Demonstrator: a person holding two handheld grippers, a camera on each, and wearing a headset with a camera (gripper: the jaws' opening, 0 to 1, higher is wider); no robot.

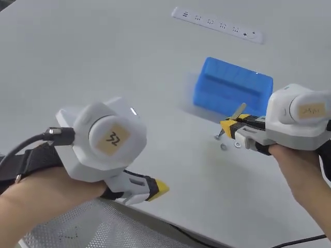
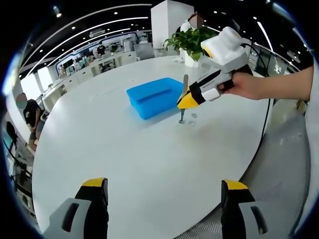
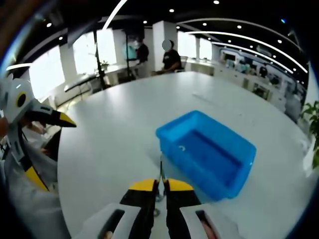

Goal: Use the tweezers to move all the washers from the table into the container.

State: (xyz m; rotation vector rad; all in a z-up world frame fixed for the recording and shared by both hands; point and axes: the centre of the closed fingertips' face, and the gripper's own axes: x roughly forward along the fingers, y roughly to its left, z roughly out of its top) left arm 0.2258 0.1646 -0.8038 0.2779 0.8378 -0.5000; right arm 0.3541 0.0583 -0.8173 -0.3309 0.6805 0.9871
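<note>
1. Picking step: right gripper [image 3: 160, 185] clamped on tweezers [image 2: 185, 84], tips at the washers [image 1: 223, 146] beside the blue box [image 1: 232, 85].
2. Left gripper [image 2: 164, 183] wide, empty.
3. Next, I reckon: nip one, lift over the rim.

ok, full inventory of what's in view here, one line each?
table: one, white, under everything
container: one, blue, on the table beyond the right gripper
washers: at least two, silvery, on the table by the tweezers' tip; too small for an exact count
tweezers: one, metal, clamped in the right gripper, tip down
power strip: one, white, far side of the table
plant: one, green, past the table
people: a few, background
mesh surface: one, grey, below the near table edge
left gripper: white, yellow tips, jaws wide apart
right gripper: white, yellow tips, shut on the tweezers
hands: two, one per gripper
</note>
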